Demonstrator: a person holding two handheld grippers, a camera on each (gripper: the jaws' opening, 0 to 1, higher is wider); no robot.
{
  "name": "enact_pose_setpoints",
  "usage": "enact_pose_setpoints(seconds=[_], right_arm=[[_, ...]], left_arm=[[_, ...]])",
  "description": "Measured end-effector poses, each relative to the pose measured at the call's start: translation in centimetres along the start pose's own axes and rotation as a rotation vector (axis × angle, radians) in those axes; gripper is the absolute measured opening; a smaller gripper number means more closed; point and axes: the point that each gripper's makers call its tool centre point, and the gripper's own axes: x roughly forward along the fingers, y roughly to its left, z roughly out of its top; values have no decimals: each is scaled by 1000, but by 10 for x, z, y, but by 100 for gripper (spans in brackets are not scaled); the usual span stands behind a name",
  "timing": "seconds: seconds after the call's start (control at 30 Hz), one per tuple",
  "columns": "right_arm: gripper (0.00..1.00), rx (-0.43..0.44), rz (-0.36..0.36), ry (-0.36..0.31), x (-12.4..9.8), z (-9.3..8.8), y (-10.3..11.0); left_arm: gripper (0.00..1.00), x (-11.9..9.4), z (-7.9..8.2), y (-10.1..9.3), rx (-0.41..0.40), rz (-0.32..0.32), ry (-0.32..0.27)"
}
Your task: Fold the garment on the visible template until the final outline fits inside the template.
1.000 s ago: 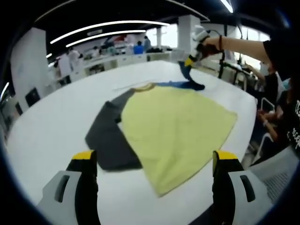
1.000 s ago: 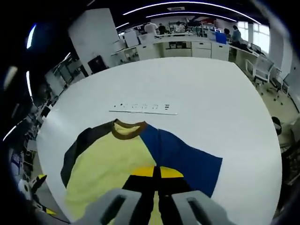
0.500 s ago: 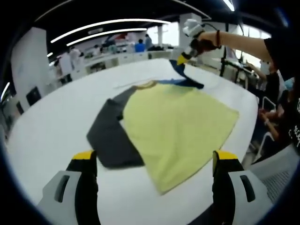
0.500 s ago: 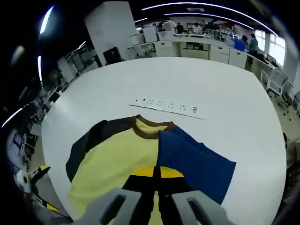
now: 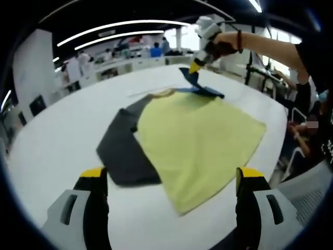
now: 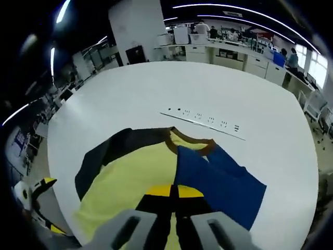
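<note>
A T-shirt lies on the white table (image 5: 62,135): yellow body (image 5: 197,140), dark grey sleeve (image 5: 122,151), blue sleeve (image 5: 200,89), brown collar (image 6: 190,146). In the left gripper view my left gripper (image 5: 169,179) stands open above the table's near edge, nothing between its jaws. Far across, my right gripper (image 5: 196,65) is shut on the blue sleeve and lifts it over the shirt. In the right gripper view the right gripper (image 6: 174,191) pinches the blue sleeve (image 6: 213,179), which folds across the yellow body (image 6: 125,182); the grey sleeve (image 6: 104,156) lies flat.
A thin strip with dark marks (image 6: 203,119) lies on the table beyond the collar. A person's arm (image 5: 270,49) reaches in from the right. Benches and people stand far behind (image 5: 119,54). The other gripper (image 6: 31,190) shows at the left edge.
My right gripper has lifted the blue sleeve higher and carried it inward over the yellow body. The left gripper has stayed still and open.
</note>
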Motion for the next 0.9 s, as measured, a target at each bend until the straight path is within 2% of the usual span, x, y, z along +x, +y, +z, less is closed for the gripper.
enact_pose_setpoints(seconds=[0.27,0.53,0.9], right_arm=[[0,-23,51,-1,9,10,28],[0,-42,76,-13,14,19,44],[0,-70,127,-33,19,30,79]], left_arm=[[99,1,-4,0,-9,0,8],[99,1,-6,1,-13,5,12],[99,0,-6,2,-15,9,14]])
